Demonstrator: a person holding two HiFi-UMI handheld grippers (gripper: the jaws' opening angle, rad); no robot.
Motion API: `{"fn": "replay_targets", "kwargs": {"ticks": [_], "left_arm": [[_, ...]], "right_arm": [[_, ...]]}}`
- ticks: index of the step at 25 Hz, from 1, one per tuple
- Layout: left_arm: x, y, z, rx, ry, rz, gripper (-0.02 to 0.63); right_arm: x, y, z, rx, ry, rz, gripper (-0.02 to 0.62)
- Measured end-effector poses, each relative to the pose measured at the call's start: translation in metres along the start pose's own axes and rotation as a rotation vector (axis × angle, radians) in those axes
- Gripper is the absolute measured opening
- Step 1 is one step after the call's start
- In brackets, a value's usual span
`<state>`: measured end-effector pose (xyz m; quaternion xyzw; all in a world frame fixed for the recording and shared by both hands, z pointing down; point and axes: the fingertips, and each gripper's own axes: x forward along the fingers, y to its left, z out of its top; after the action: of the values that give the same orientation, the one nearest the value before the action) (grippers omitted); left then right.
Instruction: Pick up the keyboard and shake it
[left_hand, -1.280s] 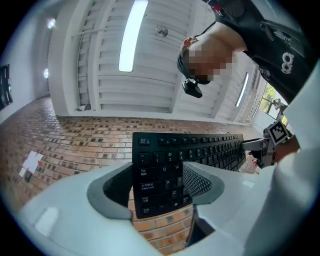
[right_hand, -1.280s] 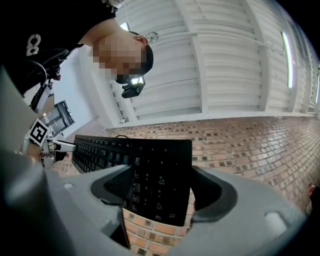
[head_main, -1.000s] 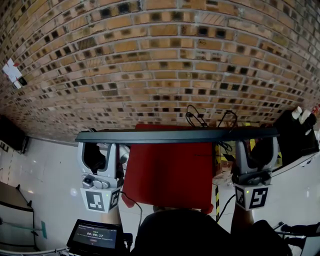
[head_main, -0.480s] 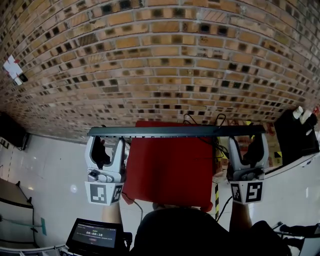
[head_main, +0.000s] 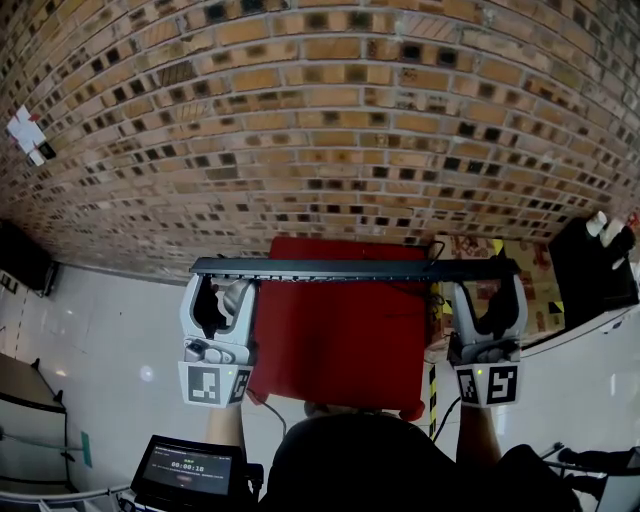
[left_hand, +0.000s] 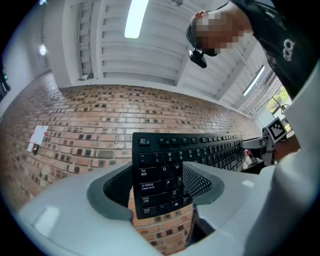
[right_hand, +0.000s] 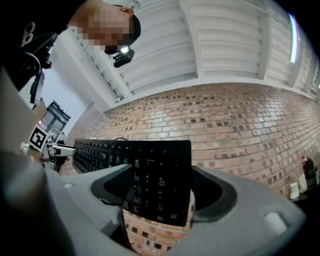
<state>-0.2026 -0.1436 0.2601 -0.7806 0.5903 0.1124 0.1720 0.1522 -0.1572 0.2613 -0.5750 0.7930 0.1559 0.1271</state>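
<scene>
A black keyboard (head_main: 355, 268) hangs in the air above a red table (head_main: 340, 340); in the head view it shows edge-on as a dark level bar. My left gripper (head_main: 222, 288) is shut on its left end, and the key rows (left_hand: 160, 172) stand between the jaws in the left gripper view. My right gripper (head_main: 487, 290) is shut on the right end, where the number pad (right_hand: 160, 177) fills the gap between the jaws. Both grippers point slightly upward. A cable (head_main: 262, 405) hangs down by the table's left edge.
A brick-patterned surface (head_main: 320, 120) fills the far part of the head view. A small screen (head_main: 190, 468) stands at bottom left. Dark equipment (head_main: 590, 270) sits on a white counter (head_main: 600, 345) at right. A yellow-black striped post (head_main: 434, 390) stands beside the red table.
Both grippers and the keyboard have sunk away from the head camera, so the keyboard looks shorter and the grippers nearer together. The grip on both ends is unchanged.
</scene>
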Motion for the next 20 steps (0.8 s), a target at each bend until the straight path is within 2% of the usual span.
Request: {"fn": "replay_targets", "kwargs": {"ticks": [2, 6, 9, 12, 20], "left_arm": [[0.001, -0.001, 0.029, 0.024, -0.085, 0.000, 0.314], [-0.001, -0.002, 0.104, 0.109, -0.293, 0.005, 0.314], [-0.007, 0.000, 0.136, 0.155, -0.388, 0.007, 0.314], [-0.007, 0.004, 0.127, 0.143, -0.371, 0.014, 0.314], [-0.010, 0.005, 0.040, 0.015, -0.155, 0.015, 0.314]], "right_arm": [[0.000, 0.000, 0.026, -0.032, -0.082, 0.002, 0.347], [-0.005, -0.002, 0.097, -0.079, -0.313, -0.015, 0.348], [-0.011, 0.001, 0.129, -0.101, -0.421, -0.024, 0.350], [-0.008, 0.003, 0.123, -0.105, -0.399, -0.015, 0.349], [-0.003, 0.012, 0.041, -0.065, -0.157, 0.004, 0.350]]}}
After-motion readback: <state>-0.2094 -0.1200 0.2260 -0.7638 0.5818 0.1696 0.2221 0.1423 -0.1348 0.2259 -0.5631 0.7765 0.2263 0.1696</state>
